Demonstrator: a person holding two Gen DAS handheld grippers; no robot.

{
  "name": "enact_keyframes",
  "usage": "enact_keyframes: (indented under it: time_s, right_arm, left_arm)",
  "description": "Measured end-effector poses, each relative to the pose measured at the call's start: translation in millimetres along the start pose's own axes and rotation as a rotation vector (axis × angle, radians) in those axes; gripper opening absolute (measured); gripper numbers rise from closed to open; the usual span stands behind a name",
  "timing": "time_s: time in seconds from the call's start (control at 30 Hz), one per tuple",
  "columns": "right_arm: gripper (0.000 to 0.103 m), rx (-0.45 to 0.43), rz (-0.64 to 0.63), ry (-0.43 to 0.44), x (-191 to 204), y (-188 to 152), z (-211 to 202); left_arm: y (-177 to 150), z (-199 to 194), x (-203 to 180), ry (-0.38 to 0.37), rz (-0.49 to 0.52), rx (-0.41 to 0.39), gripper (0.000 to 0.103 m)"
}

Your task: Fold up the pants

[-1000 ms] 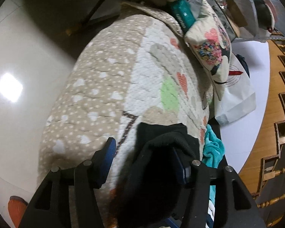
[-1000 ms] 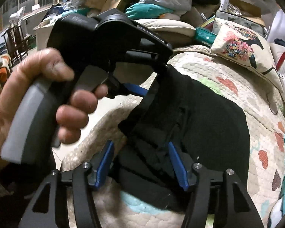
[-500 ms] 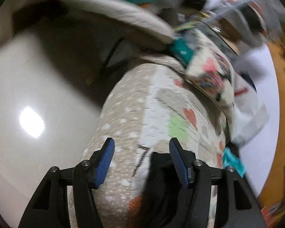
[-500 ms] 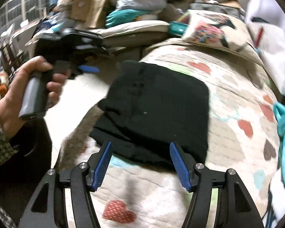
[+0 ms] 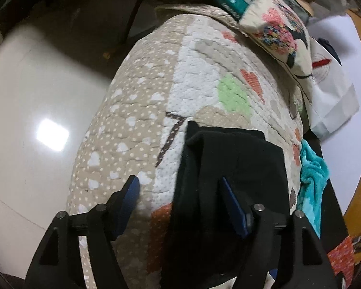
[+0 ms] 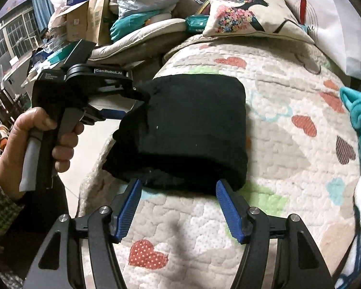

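Note:
The black pants point(image 6: 187, 130) lie folded into a thick rectangle on the heart-patterned quilt point(image 6: 288, 144). In the left wrist view the pants point(image 5: 233, 168) sit under and between my fingers. My left gripper point(image 5: 180, 187) is open at the left edge of the bundle, its right finger over the cloth; it also shows in the right wrist view point(image 6: 130, 106), held by a hand. My right gripper point(image 6: 178, 187) is open and empty, just short of the near edge of the pants.
A floral cushion point(image 6: 248, 16) and a white bag point(image 6: 334, 31) lie at the far end of the quilt. Teal cloth point(image 6: 358, 110) sits at the right edge. Glossy floor point(image 5: 36, 110) drops off to the left. Boxes and bags point(image 6: 122, 7) pile behind.
The left gripper let go of the pants' top layer and drew back to the left edge. The right gripper pulled back off the cloth. The pants now lie flat and folded.

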State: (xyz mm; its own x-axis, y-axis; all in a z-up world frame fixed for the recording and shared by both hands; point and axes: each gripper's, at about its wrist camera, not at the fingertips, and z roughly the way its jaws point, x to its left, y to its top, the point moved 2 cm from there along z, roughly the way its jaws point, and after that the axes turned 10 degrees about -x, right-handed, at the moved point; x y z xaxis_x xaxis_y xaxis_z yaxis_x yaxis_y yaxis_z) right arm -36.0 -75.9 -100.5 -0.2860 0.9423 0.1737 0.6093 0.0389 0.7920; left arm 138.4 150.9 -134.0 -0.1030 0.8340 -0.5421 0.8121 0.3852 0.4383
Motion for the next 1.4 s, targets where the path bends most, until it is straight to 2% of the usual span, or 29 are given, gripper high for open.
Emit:
enact_keyframes:
  time_s: [0.1,0.2,0.4,0.5,0.6,0.73,0.87,0.93,1.17,1.3,1.4]
  right_arm:
    - [0.07,-0.012,0.025,0.0,-6.6,2.3,-4.3]
    - [0.071,-0.029,0.056,-0.005,-14.0,4.9,-9.9]
    - [0.072,-0.059,0.112,-0.025,-29.5,8.8,-18.2]
    - [0.073,-0.07,0.135,-0.031,-35.0,12.0,-21.2]
    - [0.073,-0.078,0.145,-0.044,-40.9,19.3,-23.4]
    - [0.079,-0.078,0.119,-0.054,-52.1,41.6,-21.8]
    - [0.081,-0.066,0.125,-0.062,-70.9,63.9,-5.6]
    - [0.081,-0.051,0.168,-0.049,-82.9,71.0,7.7]
    - [0.082,0.009,0.387,0.022,-118.1,68.7,53.0]
    - [0.082,0.029,0.443,0.07,-122.5,59.4,68.2]
    - [0.082,0.039,0.455,0.106,-120.9,59.0,78.8]
  left_arm:
    - [-1.8,-2.3,9.3,0.021,-0.043,0.007,0.073]
    - [-2.3,-4.9,12.1,0.064,-0.044,-0.01,0.073]
    - [-3.4,-29.6,7.3,0.115,0.018,-0.119,0.073]
    - [-5.4,-43.7,-1.8,0.112,0.068,-0.175,0.073]
    - [-12.1,-54.9,-13.0,0.073,0.107,-0.206,0.073]
    - [-22.6,-53.2,-21.7,0.008,0.104,-0.18,0.073]
    - [-29.7,-38.9,-19.3,-0.044,0.042,-0.11,0.073]
    - [-31.2,-30.9,-15.8,-0.068,0.009,-0.08,0.073]
    - [-32.6,-16.3,-17.2,-0.069,0.013,-0.061,0.073]
    - [-35.2,-6.2,-21.8,-0.071,0.026,-0.042,0.074]
    - [-36.6,0.6,-23.9,-0.071,0.027,-0.035,0.08]
